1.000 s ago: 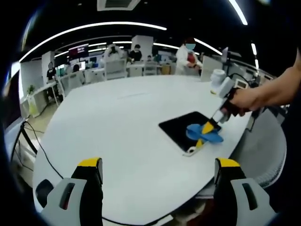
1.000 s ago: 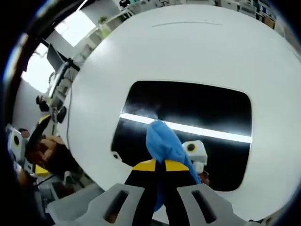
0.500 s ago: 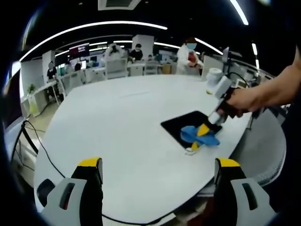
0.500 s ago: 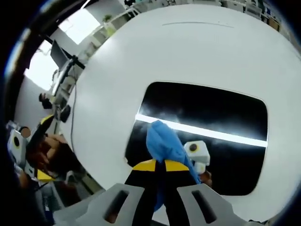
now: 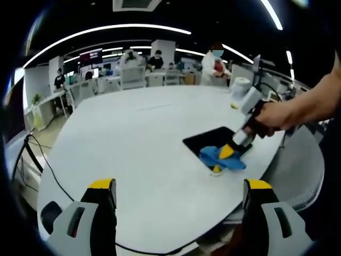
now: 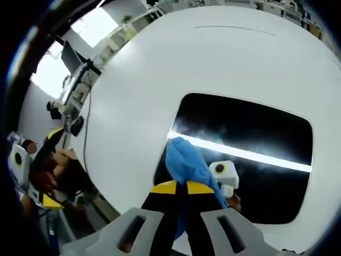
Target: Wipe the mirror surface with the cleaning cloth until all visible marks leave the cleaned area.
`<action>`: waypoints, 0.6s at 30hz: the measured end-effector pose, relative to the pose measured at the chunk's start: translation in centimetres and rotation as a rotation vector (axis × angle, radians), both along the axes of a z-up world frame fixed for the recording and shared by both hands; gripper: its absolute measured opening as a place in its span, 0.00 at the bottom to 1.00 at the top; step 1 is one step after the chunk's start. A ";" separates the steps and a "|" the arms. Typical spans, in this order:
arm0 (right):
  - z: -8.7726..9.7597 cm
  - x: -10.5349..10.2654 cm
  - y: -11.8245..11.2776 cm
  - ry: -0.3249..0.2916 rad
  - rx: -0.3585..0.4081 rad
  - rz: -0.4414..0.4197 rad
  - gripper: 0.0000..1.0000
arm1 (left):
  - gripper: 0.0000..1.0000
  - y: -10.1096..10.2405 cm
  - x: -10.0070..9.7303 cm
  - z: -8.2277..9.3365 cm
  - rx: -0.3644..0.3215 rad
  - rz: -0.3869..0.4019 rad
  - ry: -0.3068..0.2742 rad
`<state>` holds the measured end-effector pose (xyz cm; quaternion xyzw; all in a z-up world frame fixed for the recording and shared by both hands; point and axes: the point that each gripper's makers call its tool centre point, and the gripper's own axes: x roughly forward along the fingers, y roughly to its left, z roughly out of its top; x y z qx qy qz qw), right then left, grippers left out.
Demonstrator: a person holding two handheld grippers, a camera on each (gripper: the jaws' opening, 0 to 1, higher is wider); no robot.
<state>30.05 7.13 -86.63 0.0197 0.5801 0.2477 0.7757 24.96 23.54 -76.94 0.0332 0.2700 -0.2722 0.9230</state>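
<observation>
My right tongs [image 6: 181, 188] are closed on the blue cleaning cloth [image 6: 184, 160], jaws together with the fabric bunched between the yellow tips and spilling forward. The cloth is pressed onto the mirror [image 6: 250, 144], at the mirror's near-left corner as the right gripper view frames it. The mirror lies flat on the white worktop [image 6: 160, 69]; its dark face reflects a bright light strip and shows faint hazy smears above that strip. In the left gripper view, the right tongs [image 5: 221, 158] and my hand [image 5: 274, 117] work the cloth [image 5: 221, 158] at the mirror's [image 5: 210, 141] near edge, close to the worktop's [image 5: 133, 138] rim. My left tongs [image 5: 181, 186] are wide open and hold nothing, hovering well apart from the mirror. People stand beyond the worktop's far side.
</observation>
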 end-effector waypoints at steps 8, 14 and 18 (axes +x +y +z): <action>0.2 -0.4 1.8 0.008 0.016 0.029 0.00 | 0.99 0.3 -0.1 0.1 -0.002 0.013 -0.004; 0.2 -0.4 3.2 0.005 0.016 0.055 0.00 | 0.99 0.4 -0.5 0.0 -0.012 0.024 -0.004; 0.0 -0.3 2.9 0.019 0.025 0.050 0.00 | 0.99 0.4 -0.7 -0.3 -0.013 0.029 0.002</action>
